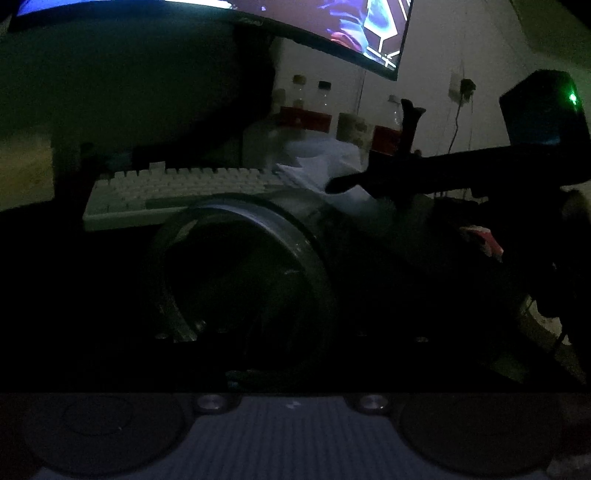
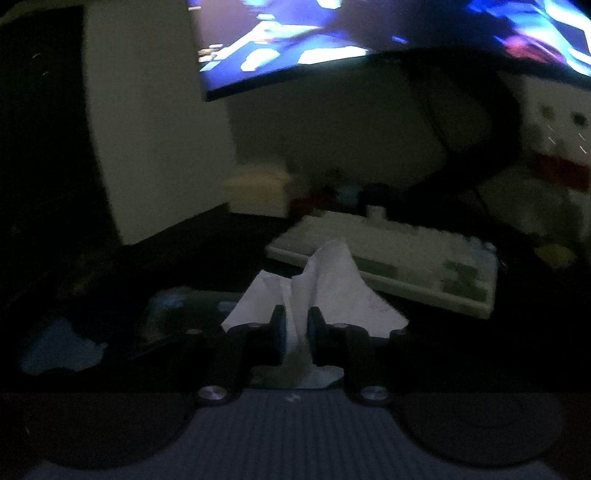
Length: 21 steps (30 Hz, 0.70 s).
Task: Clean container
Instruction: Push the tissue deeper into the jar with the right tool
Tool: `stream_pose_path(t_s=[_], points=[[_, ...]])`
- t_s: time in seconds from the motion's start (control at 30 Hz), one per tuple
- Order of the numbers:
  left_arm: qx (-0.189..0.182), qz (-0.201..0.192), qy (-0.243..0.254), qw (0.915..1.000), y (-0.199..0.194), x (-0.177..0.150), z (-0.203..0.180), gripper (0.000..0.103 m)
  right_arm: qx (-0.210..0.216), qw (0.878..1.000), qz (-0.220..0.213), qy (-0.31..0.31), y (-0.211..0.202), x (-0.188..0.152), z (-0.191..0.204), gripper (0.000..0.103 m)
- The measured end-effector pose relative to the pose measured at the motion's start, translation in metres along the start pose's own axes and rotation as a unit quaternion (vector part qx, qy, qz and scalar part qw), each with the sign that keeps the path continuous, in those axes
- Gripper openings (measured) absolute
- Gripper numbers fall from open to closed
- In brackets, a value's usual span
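Note:
The scene is very dark. A round, clear container (image 1: 243, 280) lies tilted with its wide mouth toward the left wrist camera. It fills the space between my left gripper's (image 1: 291, 338) widely spread fingers, which are nearly lost in the dark and appear clamped on its sides. My right gripper (image 2: 297, 328) is shut on a crumpled white tissue (image 2: 332, 280) that sticks up from between its fingers. In the left wrist view the right gripper (image 1: 334, 184) reaches in from the right, just above the container's far side, with the tissue (image 1: 317, 162) at its tip.
A white keyboard (image 1: 177, 188) (image 2: 399, 258) lies behind the container on a dark desk. A lit monitor (image 1: 332, 26) (image 2: 369, 33) hangs above. Bottles with red labels (image 1: 306, 118) stand at the back against a pale wall.

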State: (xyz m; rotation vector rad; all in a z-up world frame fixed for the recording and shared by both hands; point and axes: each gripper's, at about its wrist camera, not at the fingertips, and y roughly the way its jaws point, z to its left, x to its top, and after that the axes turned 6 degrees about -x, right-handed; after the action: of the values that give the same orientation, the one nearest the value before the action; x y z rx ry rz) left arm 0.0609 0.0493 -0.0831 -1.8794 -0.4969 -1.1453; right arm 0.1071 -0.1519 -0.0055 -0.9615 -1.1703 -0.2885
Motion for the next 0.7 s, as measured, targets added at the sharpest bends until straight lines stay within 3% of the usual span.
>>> stream_pose_path(t_s=[0.1,0.2,0.37,0.47,0.7], points=[[0.006,0.001,0.004,1.0000,0.002,0.001,0.001,0.033,0.032,0.999,-0.010,-0.040,-0.002,-0.006,0.025,0.017],[0.008,-0.003,-0.003,1.0000,0.003,0.002,0.002,0.033,0.032,0.996,-0.028,-0.072,-0.004,-0.014,0.037,0.016],[0.004,-0.010,-0.004,0.9999,0.002,0.001,0.003,0.033,0.028,0.999,-0.027,0.005,0.000,-0.016,0.006,0.015],[0.000,-0.011,-0.002,0.9999,0.001,0.000,0.004,0.033,0.014,1.000,-0.021,0.003,0.000,-0.014,-0.003,0.015],[-0.005,-0.016,-0.008,0.9998,0.000,-0.001,0.007,0.033,0.054,0.997,-0.032,0.039,0.002,-0.014,-0.014,0.021]])
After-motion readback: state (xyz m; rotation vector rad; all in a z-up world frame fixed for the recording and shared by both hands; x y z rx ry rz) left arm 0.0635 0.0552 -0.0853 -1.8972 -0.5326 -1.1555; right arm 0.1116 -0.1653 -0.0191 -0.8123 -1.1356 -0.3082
